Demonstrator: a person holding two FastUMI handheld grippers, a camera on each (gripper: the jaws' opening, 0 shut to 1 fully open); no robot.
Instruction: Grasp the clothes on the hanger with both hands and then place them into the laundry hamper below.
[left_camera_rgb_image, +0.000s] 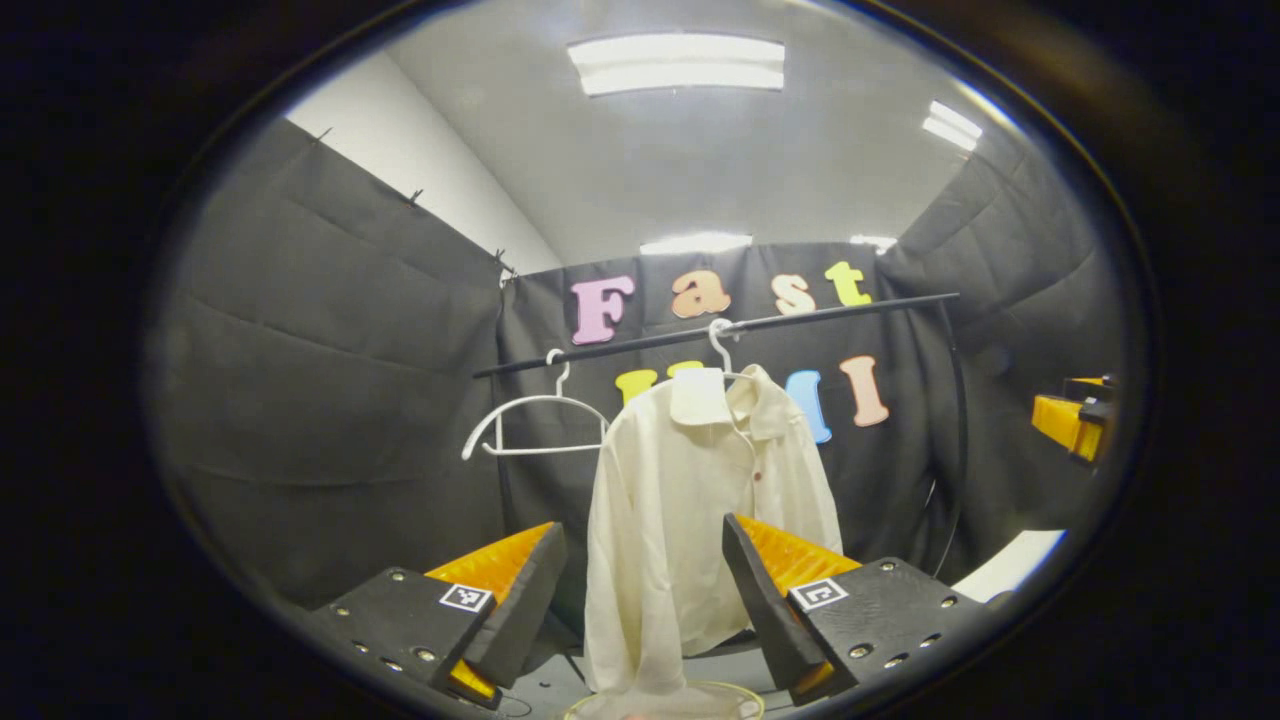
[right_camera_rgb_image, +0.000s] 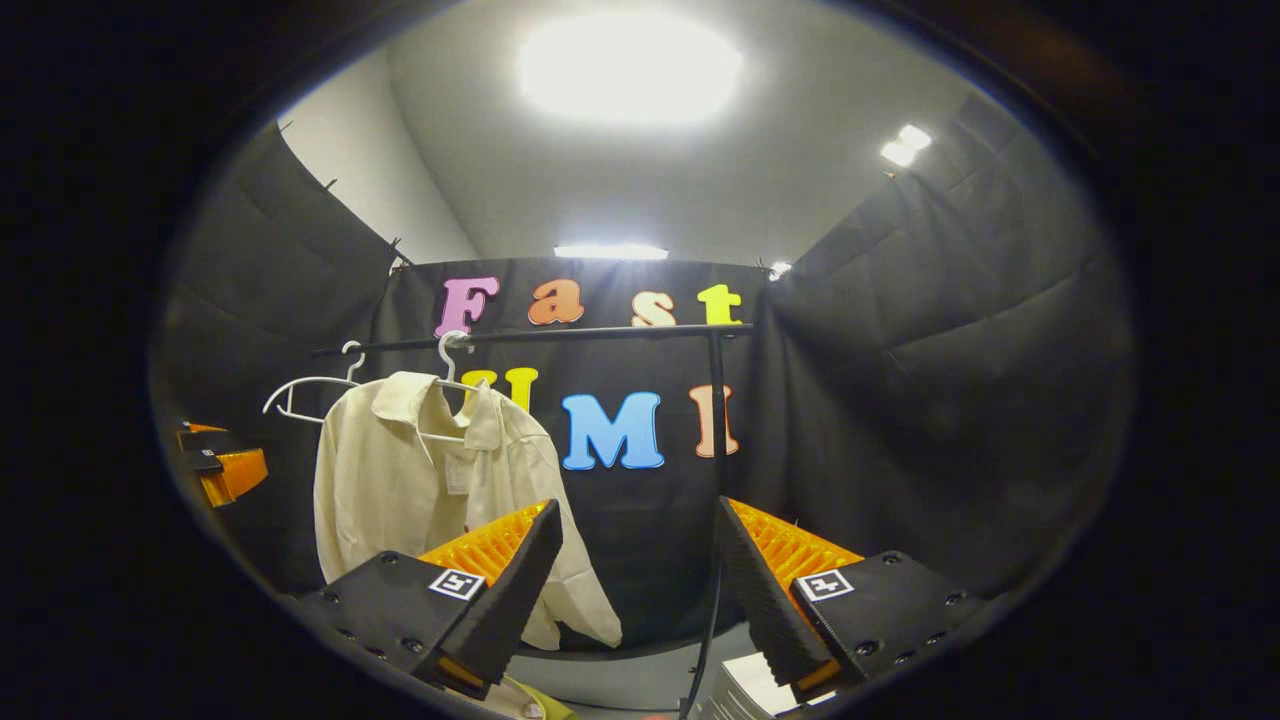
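While the shirt (left_camera_rgb_image: 690, 500) hangs on its hanger (left_camera_rgb_image: 722, 352) from the far rail (left_camera_rgb_image: 715, 332), right of a bare hanger (left_camera_rgb_image: 535, 415), the left gripper (left_camera_rgb_image: 645, 590) and right gripper (right_camera_rgb_image: 640, 580) hover near, fingers spread, gripping nothing.

Shirt (left_camera_rgb_image: 690, 520): we see it cream, collared, long-sleeved, hanging open-fronted from a white hanger (left_camera_rgb_image: 722, 352) on the black rail (left_camera_rgb_image: 640, 343).
Hamper (left_camera_rgb_image: 665, 700): we see its rim below the shirt's hem.
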